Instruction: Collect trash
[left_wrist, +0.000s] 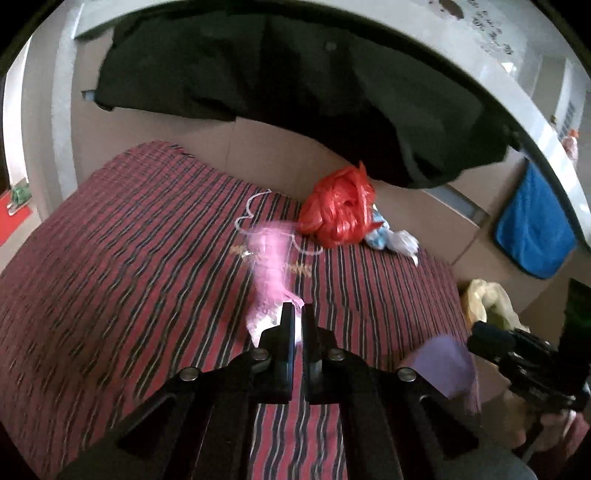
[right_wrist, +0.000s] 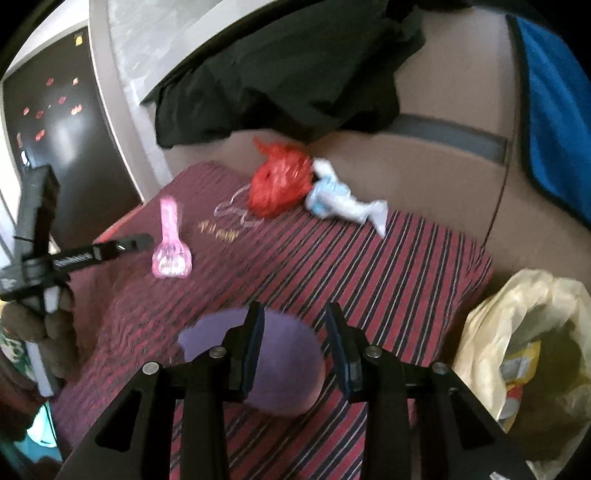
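**Left wrist view: pink wrapper pinched, bag drop next**

Left gripper (left_wrist: 298, 310) with fingers together, clamped, as far as the blur allows, on the near, wider end of the long pink clear-plastic wrapper (left_wrist: 269, 258). Wrapper out ahead of the fingertips, over the middle of the red-and-black striped cloth (left_wrist: 110, 258); hard to tell whether its far end is clear of the cloth.

Judged step: pickup of one piece of trash made, carry not yet done. Next move, by this reading: across to the right, over the open mouth of the yellowish plastic bag (right_wrist: 480, 314) at the right edge of the cloth, then fingers parted above it. Needs height enough to clear the right gripper (right_wrist: 295, 314), which sits between wrapper and bag.

Right gripper with fingers apart, clamped on nothing, poised over the flat purple paper scrap (right_wrist: 280, 369) at the near edge of the cloth.

Long axis of the wrapper near to far, roughly in line with the left fingers: narrow end pointing far and slightly left, wide end near, as the right wrist view confirms.

Left for later at the far edge: crumpled red plastic bag (left_wrist: 340, 210) and, touching it on the right, the crumpled white-and-blue wrapper (left_wrist: 391, 238).
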